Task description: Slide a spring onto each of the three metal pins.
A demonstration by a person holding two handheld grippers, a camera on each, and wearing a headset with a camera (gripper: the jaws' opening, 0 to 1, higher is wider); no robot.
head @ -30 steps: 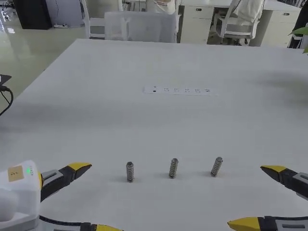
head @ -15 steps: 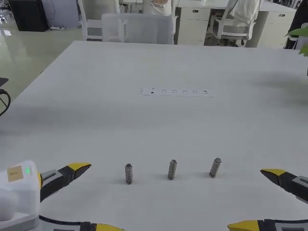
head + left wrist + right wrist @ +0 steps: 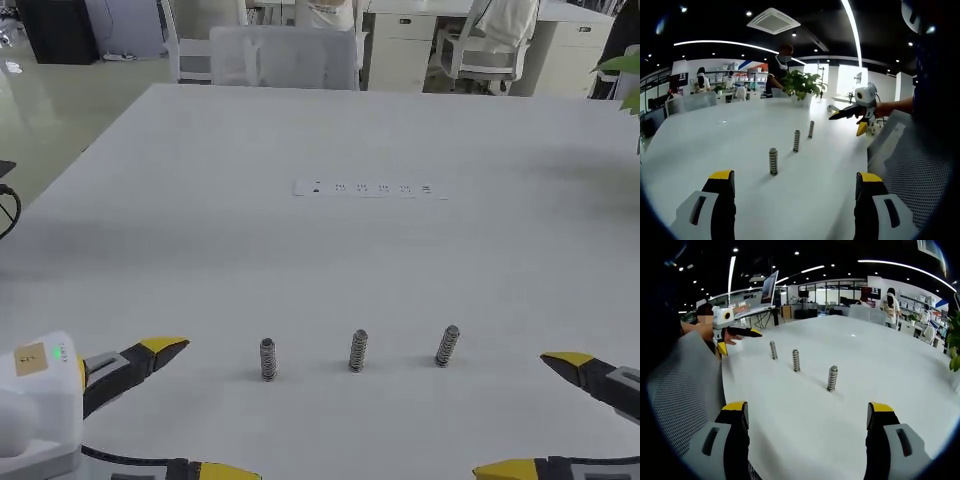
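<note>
White worktop (image 3: 420,120) with a socket strip (image 3: 366,188) set in its middle; white chairs (image 3: 285,55) at the far edge, glossy floor (image 3: 55,110) left, a leafy plant (image 3: 622,64) far right, strip lights (image 3: 852,27) overhead

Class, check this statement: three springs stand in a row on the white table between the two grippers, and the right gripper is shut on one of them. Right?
No. The right gripper is open and holds nothing, as the right gripper view shows. The three springs stand in a row on the white table, between it and the left gripper.
</note>
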